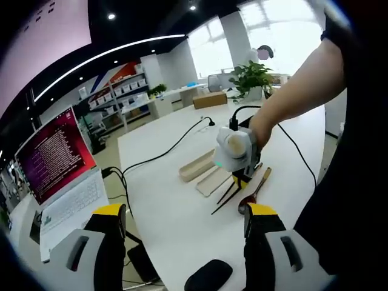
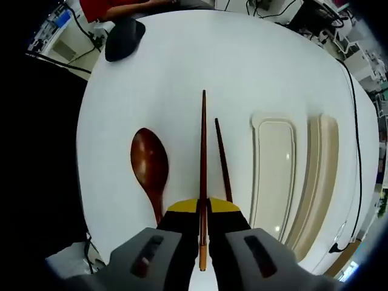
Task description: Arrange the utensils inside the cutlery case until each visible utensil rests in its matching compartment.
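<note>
Chopstick (image 2: pixel 203 157) in right gripper (image 2: pixel 203 209); spoon (image 2: pixel 150 167), 2nd chopstick (image 2: pixel 222 160) beside case (image 2: pixel 274 176).

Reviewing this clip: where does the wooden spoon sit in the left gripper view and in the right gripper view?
Left gripper view: the wooden spoon lies right of centre on the white table, below the right gripper.
Right gripper view: the spoon lies left of centre, bowl up, beside the chopstick clamped in the jaws.
Shared landmark: the beige cutlery case.
</note>
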